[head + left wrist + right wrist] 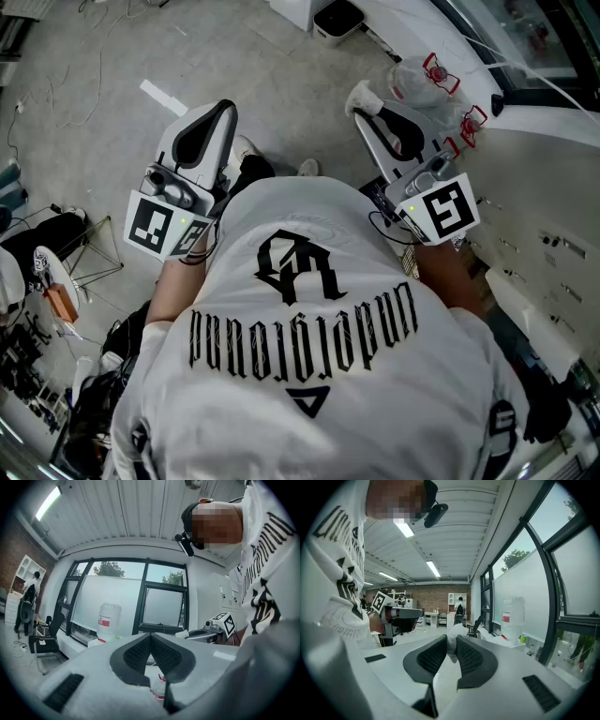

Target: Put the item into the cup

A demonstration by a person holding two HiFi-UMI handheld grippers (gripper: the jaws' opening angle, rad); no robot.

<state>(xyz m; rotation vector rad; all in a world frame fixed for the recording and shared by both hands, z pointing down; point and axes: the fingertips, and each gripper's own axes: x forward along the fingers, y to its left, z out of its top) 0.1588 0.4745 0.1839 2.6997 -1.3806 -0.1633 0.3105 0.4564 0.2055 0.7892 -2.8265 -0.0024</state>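
Observation:
My right gripper (362, 99) is held up in front of the person's chest, shut on a small crumpled white item (360, 94). In the right gripper view the white item (452, 641) is pinched between the dark ribbed pads (471, 658) and sticks out above them. My left gripper (225, 109) is raised beside it at the left, shut with nothing in it; its pads (136, 653) meet at the tips. No cup shows in any view. The person's white printed shirt (309, 347) fills the lower head view.
A white counter (548, 169) runs along the right, with bagged red-capped bottles (433, 77) at its far end. A large water bottle (108, 620) stands by the window. Grey floor lies ahead, with cables, clutter and a stand (66, 272) at left. A person (460, 606) stands far off.

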